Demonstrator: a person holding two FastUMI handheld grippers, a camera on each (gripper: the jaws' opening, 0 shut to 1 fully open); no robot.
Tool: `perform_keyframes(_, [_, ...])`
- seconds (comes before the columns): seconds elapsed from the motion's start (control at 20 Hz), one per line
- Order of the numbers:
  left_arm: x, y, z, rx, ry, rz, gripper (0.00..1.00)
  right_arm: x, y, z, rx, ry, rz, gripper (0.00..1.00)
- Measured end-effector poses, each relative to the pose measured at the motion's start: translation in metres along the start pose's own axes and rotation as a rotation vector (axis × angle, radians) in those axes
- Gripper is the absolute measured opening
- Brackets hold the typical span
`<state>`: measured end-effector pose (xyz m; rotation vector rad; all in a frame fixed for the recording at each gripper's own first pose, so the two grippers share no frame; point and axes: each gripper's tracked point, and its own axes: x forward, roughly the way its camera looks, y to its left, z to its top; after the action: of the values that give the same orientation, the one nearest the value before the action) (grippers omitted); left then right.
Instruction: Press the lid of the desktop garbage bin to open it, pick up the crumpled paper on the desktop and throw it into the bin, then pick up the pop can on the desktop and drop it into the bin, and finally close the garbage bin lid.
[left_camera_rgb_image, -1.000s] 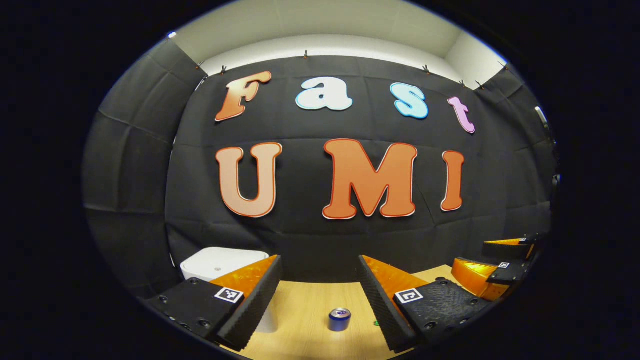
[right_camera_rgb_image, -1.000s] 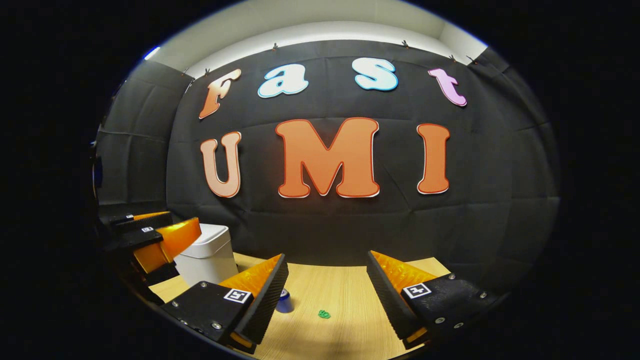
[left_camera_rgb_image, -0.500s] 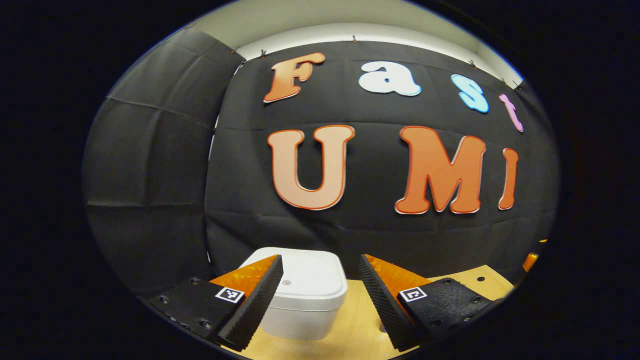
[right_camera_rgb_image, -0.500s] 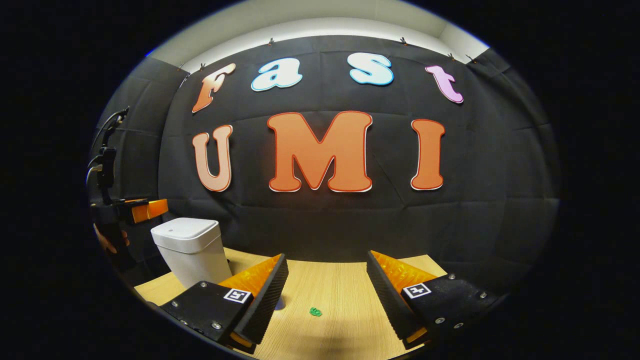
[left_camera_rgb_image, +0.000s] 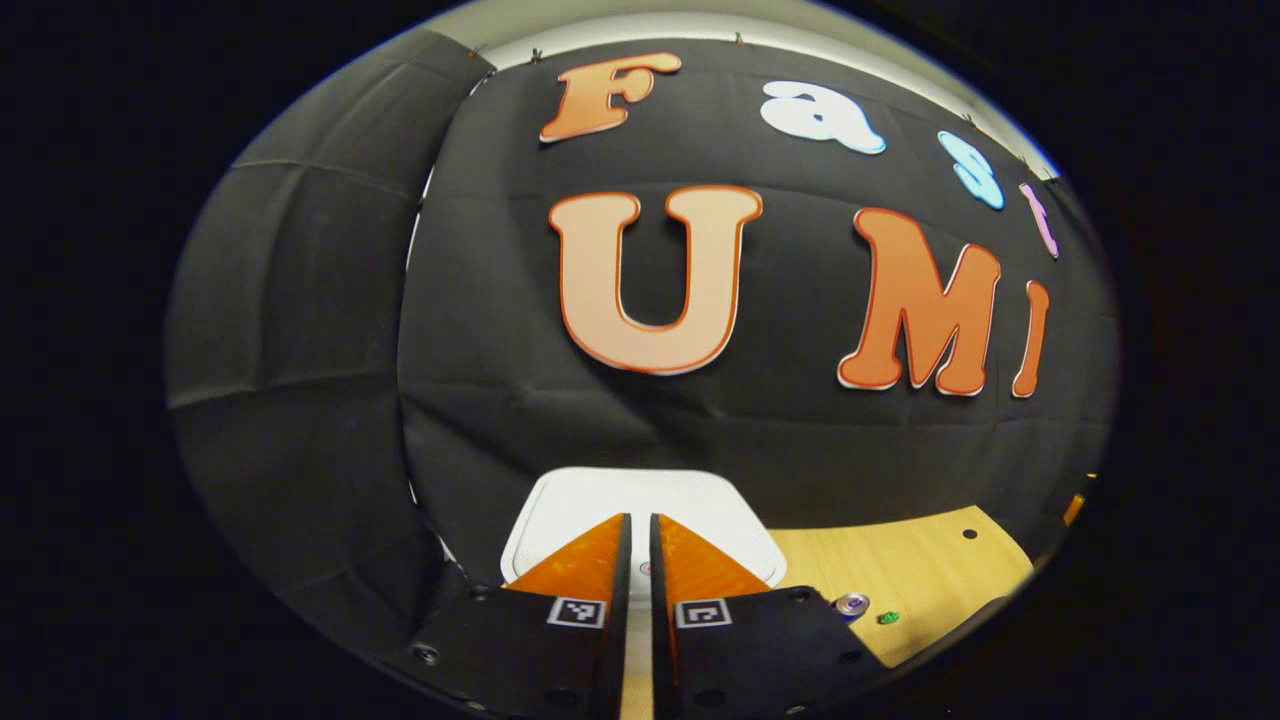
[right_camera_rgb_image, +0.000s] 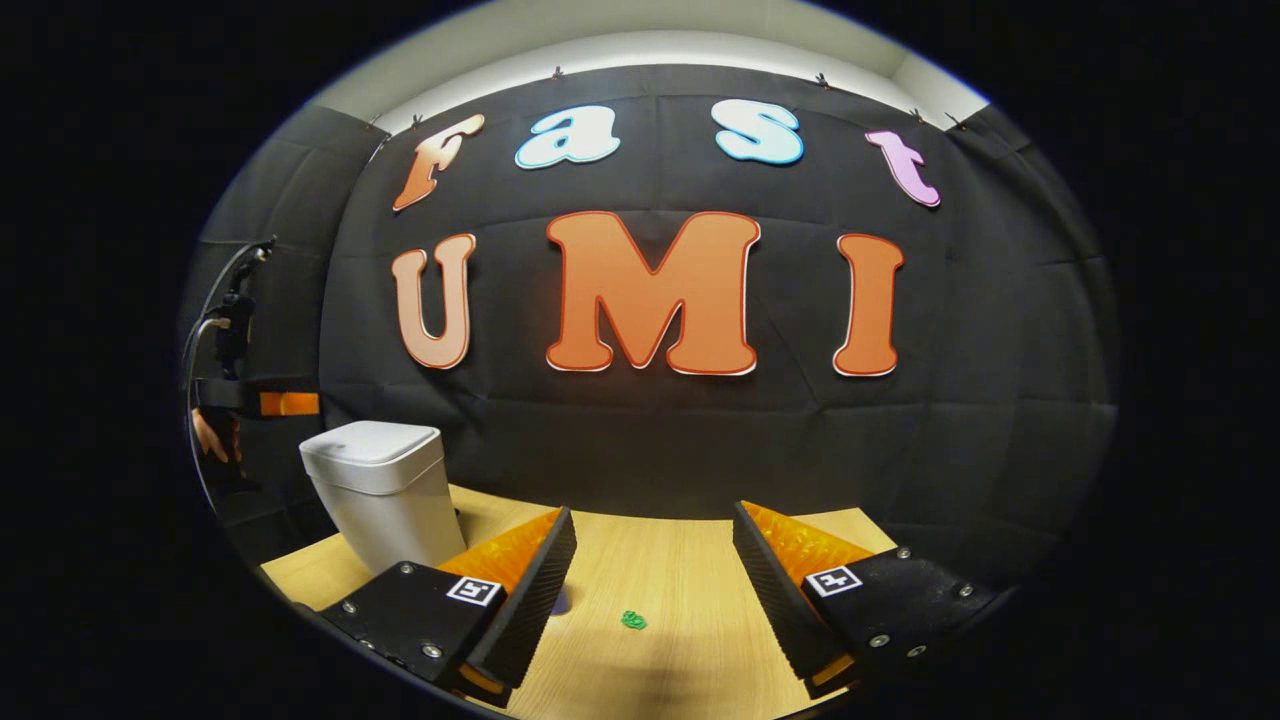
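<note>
My left claw has its two fingers drawn together, a thin slit between them and nothing in it, and hangs over the white lid of the bin; whether the tips touch the lid I cannot tell. In the left gripper view the can stands on the worktop to the right of the bin, top end toward the camera, with a small green scrap just beside it.

My right claw is spread wide and empty, above the worktop. Between its fingers, on the bare wood, lies the green scrap — well apart from the bin, which stands at the left with its lid down. A sliver of the can shows at the inner edge of the left finger. Far left, above and behind the bin, the left claw shows, with a hand behind it — its cable arcs upward.
</note>
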<state>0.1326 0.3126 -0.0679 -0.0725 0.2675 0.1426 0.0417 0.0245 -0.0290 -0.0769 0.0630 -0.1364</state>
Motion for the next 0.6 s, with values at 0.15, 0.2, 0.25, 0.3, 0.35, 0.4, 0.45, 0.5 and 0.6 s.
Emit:
perform_keyframes(0.15, [0.017, -0.004, -0.029, -0.03, 0.106, -0.041, 0.0, 0.004, -0.001, -0.008, -0.004, 0.023, -0.007, 0.94])
perform_keyframes(0.2, [0.021, -0.007, -0.032, -0.027, 0.12, -0.06, 0.0, 0.005, -0.002, -0.01, 0.003, 0.028, -0.009, 0.94])
perform_keyframes(0.25, [0.023, -0.008, -0.033, -0.019, 0.122, -0.07, 0.0, 0.006, -0.002, -0.011, 0.009, 0.031, -0.01, 0.94])
perform_keyframes(0.3, [0.025, -0.01, -0.034, -0.012, 0.128, -0.076, 0.0, 0.007, -0.001, -0.011, 0.018, 0.031, -0.003, 0.94])
perform_keyframes(0.35, [0.028, -0.011, -0.032, -0.002, 0.129, -0.08, 0.0, 0.007, 0.0, -0.011, 0.029, 0.029, 0.005, 0.94])
perform_keyframes(0.4, [0.029, -0.011, -0.033, 0.008, 0.136, -0.082, 0.0, 0.007, -0.001, -0.011, 0.027, 0.026, 0.0, 0.94])
perform_keyframes(0.45, [0.03, -0.011, -0.032, 0.009, 0.136, -0.083, 0.0, 0.009, -0.002, -0.011, 0.019, 0.027, -0.004, 0.94])
perform_keyframes(0.5, [0.032, -0.011, -0.032, 0.011, 0.137, -0.084, 0.0, 0.01, -0.002, -0.012, 0.013, 0.029, -0.005, 0.94])
perform_keyframes(0.6, [0.031, -0.01, -0.034, 0.002, 0.146, -0.078, 0.0, 0.012, -0.001, -0.015, 0.011, 0.039, -0.004, 0.94])
